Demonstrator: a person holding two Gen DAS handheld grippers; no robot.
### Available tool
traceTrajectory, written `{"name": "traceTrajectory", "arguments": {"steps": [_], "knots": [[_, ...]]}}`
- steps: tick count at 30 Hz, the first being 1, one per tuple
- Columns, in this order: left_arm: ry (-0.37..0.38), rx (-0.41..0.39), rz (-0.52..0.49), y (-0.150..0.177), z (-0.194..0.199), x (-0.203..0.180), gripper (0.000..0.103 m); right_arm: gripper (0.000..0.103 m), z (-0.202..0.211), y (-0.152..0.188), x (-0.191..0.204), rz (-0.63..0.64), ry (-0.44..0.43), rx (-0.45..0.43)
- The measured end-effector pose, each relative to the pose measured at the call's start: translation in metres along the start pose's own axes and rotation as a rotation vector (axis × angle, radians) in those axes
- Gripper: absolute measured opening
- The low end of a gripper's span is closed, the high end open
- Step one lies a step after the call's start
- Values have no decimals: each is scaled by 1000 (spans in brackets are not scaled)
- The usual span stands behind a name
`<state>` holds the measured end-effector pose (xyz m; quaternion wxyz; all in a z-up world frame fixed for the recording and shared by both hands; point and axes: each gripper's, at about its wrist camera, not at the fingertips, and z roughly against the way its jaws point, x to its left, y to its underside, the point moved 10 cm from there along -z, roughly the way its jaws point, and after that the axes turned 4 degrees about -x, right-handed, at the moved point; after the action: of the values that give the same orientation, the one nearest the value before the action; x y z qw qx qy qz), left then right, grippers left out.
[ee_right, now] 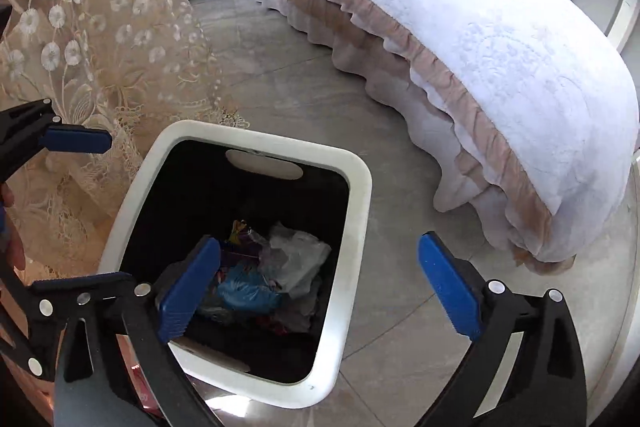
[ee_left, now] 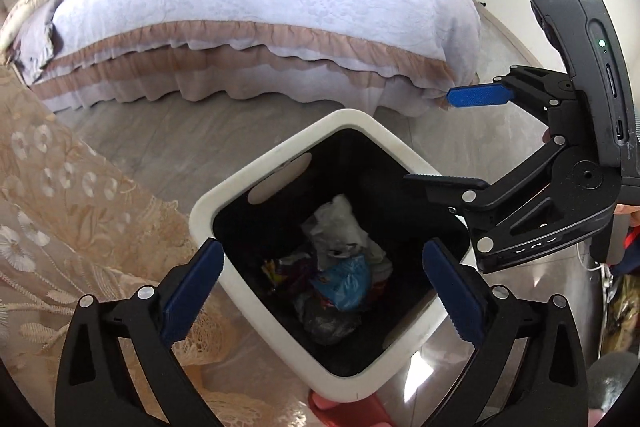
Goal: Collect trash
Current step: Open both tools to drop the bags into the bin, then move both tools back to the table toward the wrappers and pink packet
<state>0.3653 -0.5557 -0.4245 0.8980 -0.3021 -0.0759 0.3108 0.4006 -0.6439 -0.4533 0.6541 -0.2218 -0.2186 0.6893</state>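
Bed [ee_left: 256, 7] w/ white cover along far side of grey floor [ee_right: 280, 75]. Lace curtain [ee_left: 60, 211] beside bin. White-rimmed bin [ee_left: 256, 183] on floor, near bed's foot corner. Trash [ee_left: 340, 267], incl. blue bag and white plastic, at bin bottom. Left gripper [ee_left: 324, 291] and right gripper [ee_right: 320, 291] over bin opening, both released, nothing between jaws.

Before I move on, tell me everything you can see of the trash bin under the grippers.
The trash bin is squarish with rounded corners, a thick white plastic-looking rim and a black interior. An oval handle cutout shows in one wall. It stands upright and lidless on the grey tiled floor, beside a lace curtain, near the bed. Inside lies crumpled trash: a blue bag, white plastic, colourful wrappers. Neither gripper touches it.
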Motion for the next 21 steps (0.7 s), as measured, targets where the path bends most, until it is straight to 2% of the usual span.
{"name": "traceTrajectory", "arguments": {"steps": [10,15,21], "knots": [[-10,-20,-29,-3,9,-4,98,98,16,1,3,30,27,-10],[-12,-81,-34,-15,29,-10,98,98,39,0,-3,-5,45,-40],[-14,-183,12,-33,72,-25,98,98,94,-5,-12,-36,89,-112]]}}
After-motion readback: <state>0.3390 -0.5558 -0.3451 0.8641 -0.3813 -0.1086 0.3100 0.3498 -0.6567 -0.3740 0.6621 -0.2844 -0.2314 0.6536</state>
